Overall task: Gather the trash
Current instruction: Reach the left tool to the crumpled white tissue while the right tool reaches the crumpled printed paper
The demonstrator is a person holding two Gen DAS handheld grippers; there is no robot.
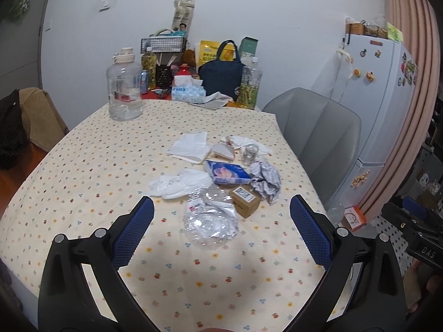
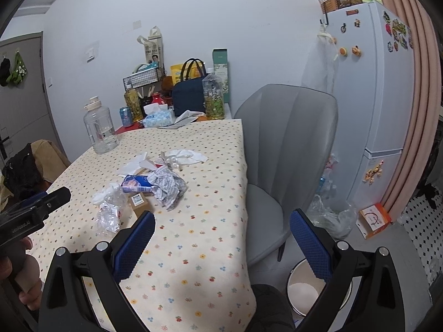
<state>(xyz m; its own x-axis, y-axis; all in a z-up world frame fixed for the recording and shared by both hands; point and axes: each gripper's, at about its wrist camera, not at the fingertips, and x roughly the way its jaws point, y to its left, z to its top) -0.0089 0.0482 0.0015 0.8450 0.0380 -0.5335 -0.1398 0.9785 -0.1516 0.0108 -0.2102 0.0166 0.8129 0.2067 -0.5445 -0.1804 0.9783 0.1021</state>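
Observation:
Trash lies in a heap on the flowered tablecloth [image 1: 83, 171]: crumpled clear plastic [image 1: 211, 218], a small brown box [image 1: 246, 201], a blue packet [image 1: 228, 172], crumpled printed paper [image 1: 267, 178], white tissues [image 1: 191, 146] and a small glass cup [image 1: 250, 153]. My left gripper [image 1: 221, 232] hangs open just short of the clear plastic, nothing between its fingers. My right gripper [image 2: 221, 244] is open too, over the table's near right edge, with the heap [image 2: 155, 185] ahead and to its left. A white bin [image 2: 304, 290] stands on the floor below the right gripper.
A big clear jug [image 1: 124, 88], tissue box [image 1: 188, 91], navy bag [image 1: 221, 74] and bottles crowd the far end of the table. A grey chair [image 2: 285, 149] stands right of the table, a white fridge [image 2: 368, 83] behind it. A clear bag [image 2: 332, 215] and an orange box [image 2: 373, 220] lie on the floor.

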